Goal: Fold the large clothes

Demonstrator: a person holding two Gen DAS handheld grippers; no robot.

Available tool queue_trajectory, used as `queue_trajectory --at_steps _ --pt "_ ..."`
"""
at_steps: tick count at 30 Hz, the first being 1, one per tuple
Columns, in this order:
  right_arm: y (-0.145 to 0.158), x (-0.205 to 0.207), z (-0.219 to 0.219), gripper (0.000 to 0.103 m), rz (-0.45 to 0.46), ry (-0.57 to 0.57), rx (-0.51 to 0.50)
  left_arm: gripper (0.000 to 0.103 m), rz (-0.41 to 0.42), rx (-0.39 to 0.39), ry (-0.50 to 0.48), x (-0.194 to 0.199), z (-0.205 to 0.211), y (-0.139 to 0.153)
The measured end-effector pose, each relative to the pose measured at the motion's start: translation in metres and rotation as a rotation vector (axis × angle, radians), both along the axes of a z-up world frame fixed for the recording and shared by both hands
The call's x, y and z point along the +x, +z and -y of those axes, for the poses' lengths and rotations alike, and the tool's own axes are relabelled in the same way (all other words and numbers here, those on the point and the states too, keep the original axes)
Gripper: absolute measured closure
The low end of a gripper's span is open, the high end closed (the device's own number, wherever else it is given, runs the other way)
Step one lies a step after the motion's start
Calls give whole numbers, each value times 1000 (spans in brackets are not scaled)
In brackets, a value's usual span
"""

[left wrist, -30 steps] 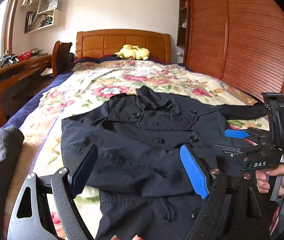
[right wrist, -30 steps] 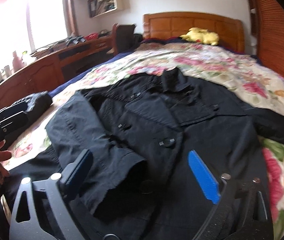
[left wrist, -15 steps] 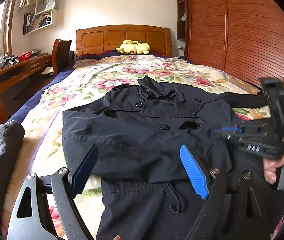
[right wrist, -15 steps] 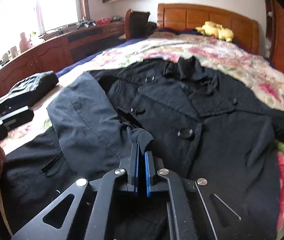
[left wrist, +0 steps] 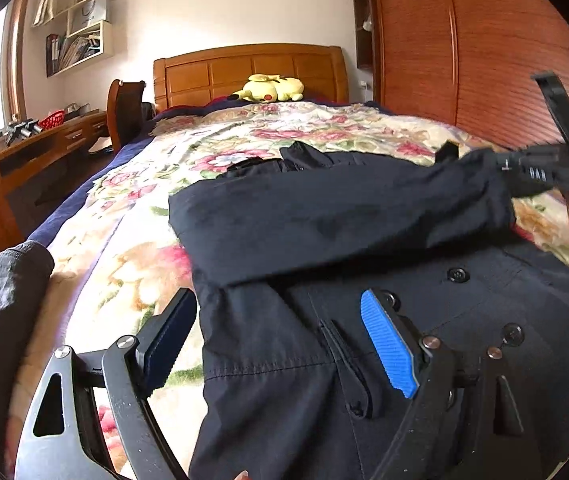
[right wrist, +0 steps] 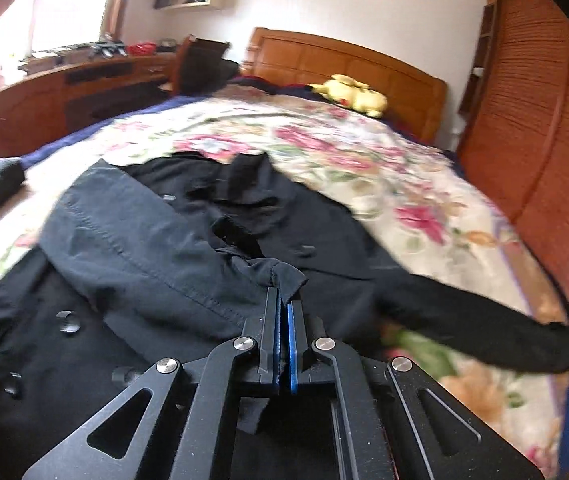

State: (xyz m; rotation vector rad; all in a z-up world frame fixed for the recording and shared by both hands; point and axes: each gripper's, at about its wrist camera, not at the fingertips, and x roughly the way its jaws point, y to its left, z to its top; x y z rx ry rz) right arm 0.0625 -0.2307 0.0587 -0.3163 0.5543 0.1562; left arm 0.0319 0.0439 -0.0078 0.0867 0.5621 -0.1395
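Note:
A large black buttoned coat (left wrist: 364, 320) lies face up on a floral bedspread (left wrist: 132, 248). Its left sleeve (left wrist: 344, 220) is stretched across the chest toward the right. My right gripper (right wrist: 283, 312) is shut on that sleeve's cuff (right wrist: 284, 276) and holds it above the coat's right side; it also shows in the left wrist view (left wrist: 540, 168). The other sleeve (right wrist: 484, 324) lies out to the right on the bedspread. My left gripper (left wrist: 280, 336) is open and empty, low over the coat's lower left edge.
A folded dark garment (left wrist: 0, 304) lies at the bed's left edge. A yellow plush toy (left wrist: 270, 88) rests by the wooden headboard (left wrist: 244, 68). A wooden desk (left wrist: 12, 172) and chair (left wrist: 126, 112) stand left; a wooden wardrobe (left wrist: 484, 48) runs along the right.
My right gripper closed on the left sleeve's cuff and carried it across the coat to the right. My left gripper dropped lower over the coat's lower left part, still open.

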Motion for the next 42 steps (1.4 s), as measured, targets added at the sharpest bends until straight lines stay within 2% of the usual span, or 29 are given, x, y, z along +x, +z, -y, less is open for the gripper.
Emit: queue_trajectory --at_steps 3,9,14,19,23,28,29,31,33,36,42 --pt "-5 14 11 101 -9 -46 -52 18 -12 26 -10 1 6 -5" --pt "-14 47 10 101 -48 -115 -131 18 -100 96 -40 13 22 -20" --pt "-17 70 14 101 -78 -143 -138 18 -127 135 -70 16 31 -26" --pt "-15 67 23 101 -84 -150 -142 18 -234 183 -107 30 43 -44" --pt "-17 64 27 101 -91 -145 -137 18 -243 195 -112 31 45 -46" --pt "-20 63 45 100 -105 -138 -58 18 -240 197 -110 30 45 -45" --pt "-20 62 51 97 -103 -139 -34 18 -237 202 -107 30 44 -45" --pt "-19 59 63 84 -92 -164 -11 18 -228 213 -102 29 45 -43" --pt "-17 58 77 67 -85 -179 14 18 -223 222 -101 30 47 -40" --pt "-15 56 101 50 -83 -214 37 18 -198 208 -116 27 48 -31" --pt "-12 60 155 48 -89 -300 81 18 -117 112 -132 32 52 -3"
